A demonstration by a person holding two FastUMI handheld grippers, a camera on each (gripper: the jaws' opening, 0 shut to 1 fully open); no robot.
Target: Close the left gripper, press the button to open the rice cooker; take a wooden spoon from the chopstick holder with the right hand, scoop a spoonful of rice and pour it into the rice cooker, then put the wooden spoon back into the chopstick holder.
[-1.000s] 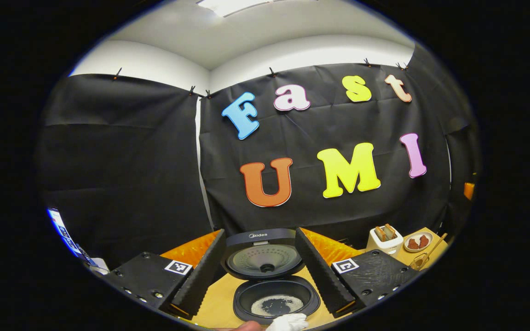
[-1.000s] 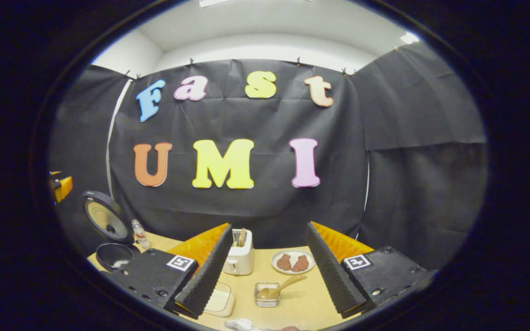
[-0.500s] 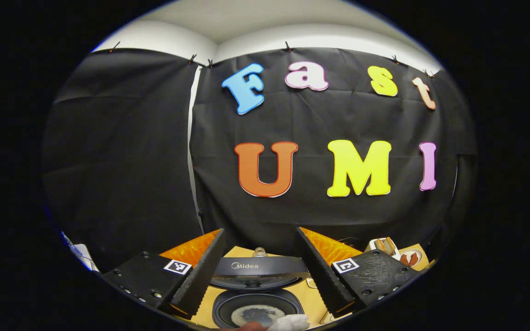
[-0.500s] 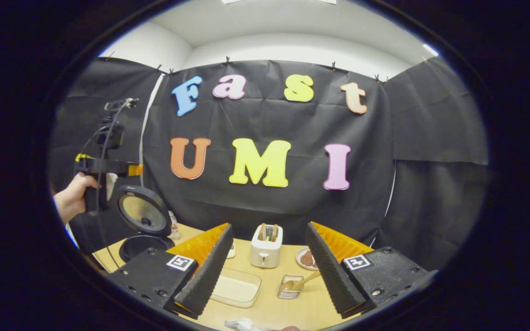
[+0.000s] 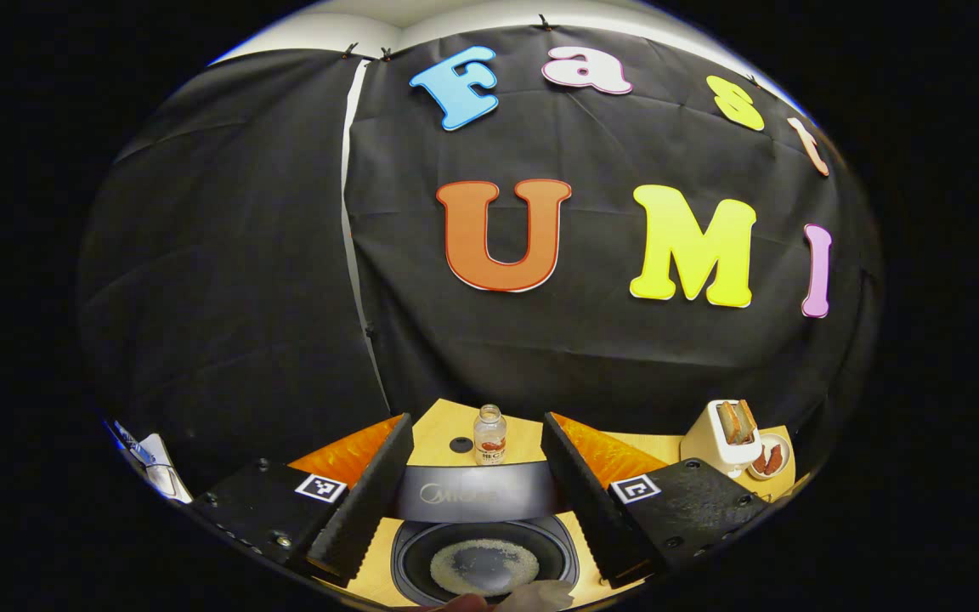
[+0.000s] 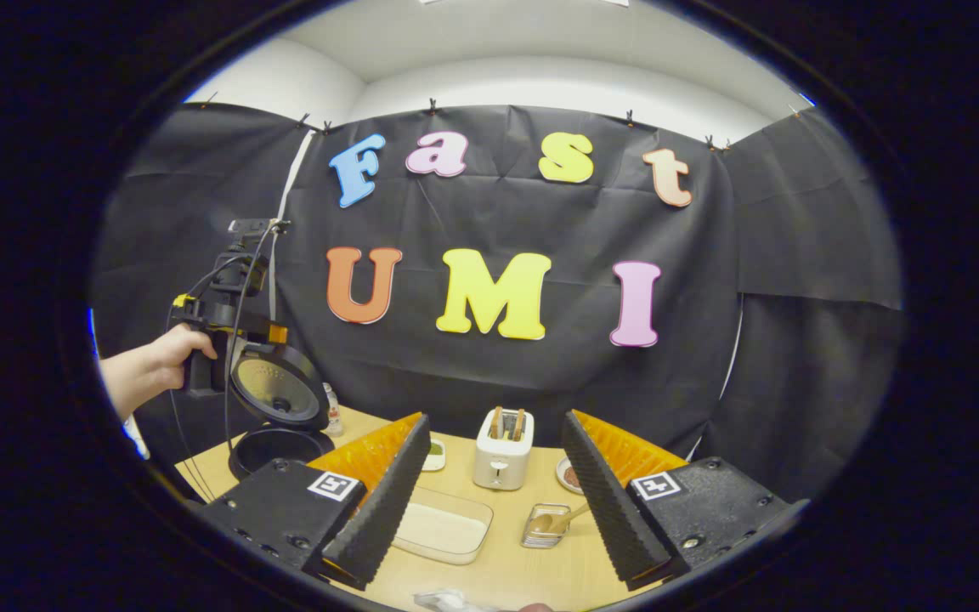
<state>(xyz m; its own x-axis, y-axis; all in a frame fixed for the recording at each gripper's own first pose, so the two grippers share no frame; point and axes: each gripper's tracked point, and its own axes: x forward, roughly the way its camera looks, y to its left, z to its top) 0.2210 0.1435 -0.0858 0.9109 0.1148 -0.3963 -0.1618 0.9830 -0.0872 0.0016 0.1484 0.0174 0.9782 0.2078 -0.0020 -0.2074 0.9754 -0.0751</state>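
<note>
Left claw (image 5: 477,497) gapes wide and empty over the open rice cooker (image 5: 485,563), rice inside. Right claw (image 6: 496,493) likewise spread, empty; beyond it the wooden spoon (image 6: 559,520) rests in its holder (image 6: 544,529) on the pale tabletop (image 6: 523,569).

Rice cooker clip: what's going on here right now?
A person holds a hand-held gripper in each hand, and both grippers are open and empty. The left one hangs over the rice cooker, whose lid is up, with some rice in the pot. The right one faces the table, where the wooden spoon sits in its holder.
</note>
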